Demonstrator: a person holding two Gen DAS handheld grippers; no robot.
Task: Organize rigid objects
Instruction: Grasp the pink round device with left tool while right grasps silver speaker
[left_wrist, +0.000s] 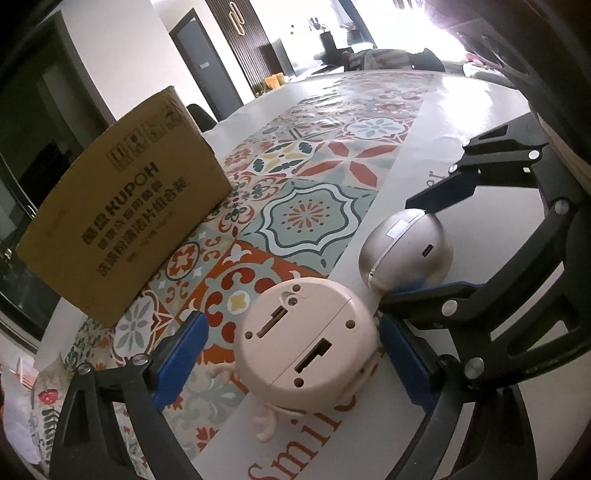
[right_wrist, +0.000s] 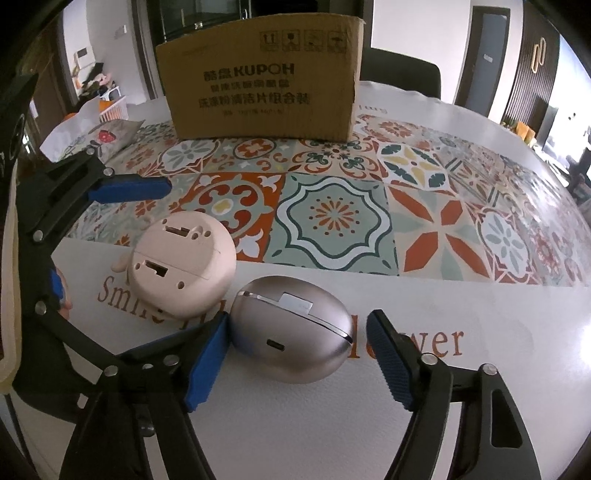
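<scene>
Two small rigid things lie on the counter (right_wrist: 461, 398), each framed by its own tool. The left tool (left_wrist: 291, 350) straddles a pink round gadget (left_wrist: 308, 343), which lies with its flat, slotted underside up and little moulded limbs poking out beneath; its right pad is at or nearly at the rim, while the left pad stands clear with a gap, so the jaws are wide and nothing is gripped yet. The right tool (right_wrist: 299, 360) brackets a silver egg-shaped case (right_wrist: 291, 332): the left pad touches its end, the right pad stands just off the other end, so it is partly open and not yet clamped. The two things sit just beside each other, the pink one to the left of the right tool's catch. A cardboard box (right_wrist: 264, 85) stands well ahead of both tools, across the patterned tiles (likely the place to put things, though that is a guess).

Both look light and stiff. The silver case is glossy and curved, so it will probably squirt out of a pinch near its ends; take it across its widest part. The pink gadget has a straighter side wall; grip it across the full diameter, clear of the thin limbs, which look breakable.
</scene>
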